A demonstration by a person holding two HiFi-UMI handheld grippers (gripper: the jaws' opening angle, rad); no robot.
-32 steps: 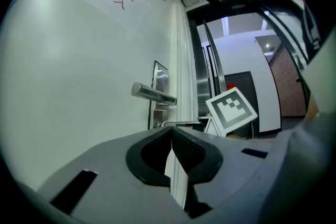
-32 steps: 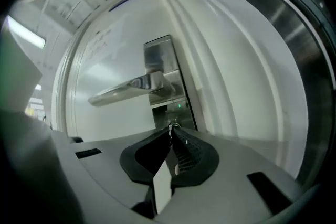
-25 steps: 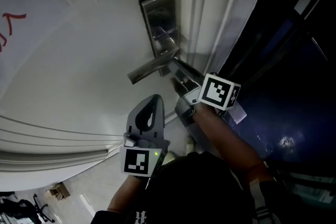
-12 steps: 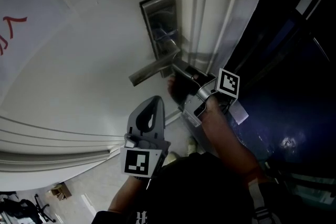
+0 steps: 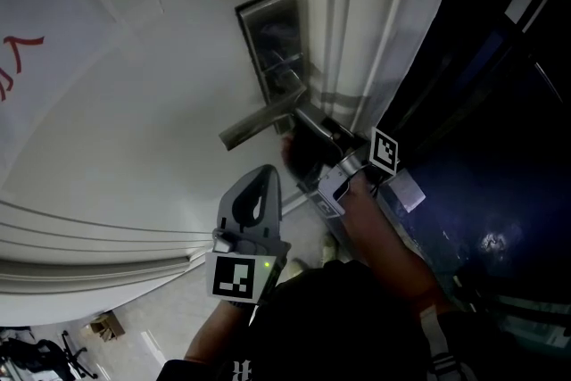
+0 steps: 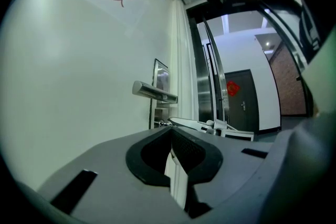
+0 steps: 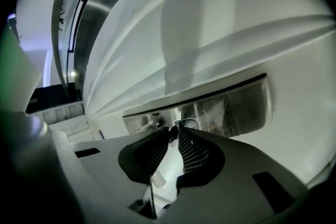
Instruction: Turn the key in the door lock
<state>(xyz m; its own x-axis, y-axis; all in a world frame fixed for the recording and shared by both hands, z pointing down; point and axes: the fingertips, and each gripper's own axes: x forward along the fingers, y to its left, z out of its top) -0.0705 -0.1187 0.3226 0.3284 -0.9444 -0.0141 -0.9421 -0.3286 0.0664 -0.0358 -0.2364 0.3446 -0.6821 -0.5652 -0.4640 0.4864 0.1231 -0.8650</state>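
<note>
Rotation is what we are seeing against a second ago: the right gripper is rolling about its own axis. Its marker cube is now showing us a smaller, tipped face where a broad one was facing us before. Its jaws are pinching the key at their very tips, with a wire ring poking out just beyond, close against the steel lock plate. From the head view we are finding that gripper at 5 o'clock of the lever handle, tucked close under it on the white door. The left gripper is staying where it was, at 6 o'clock of the handle and apart from it, its jaws closed together on nothing.
</note>
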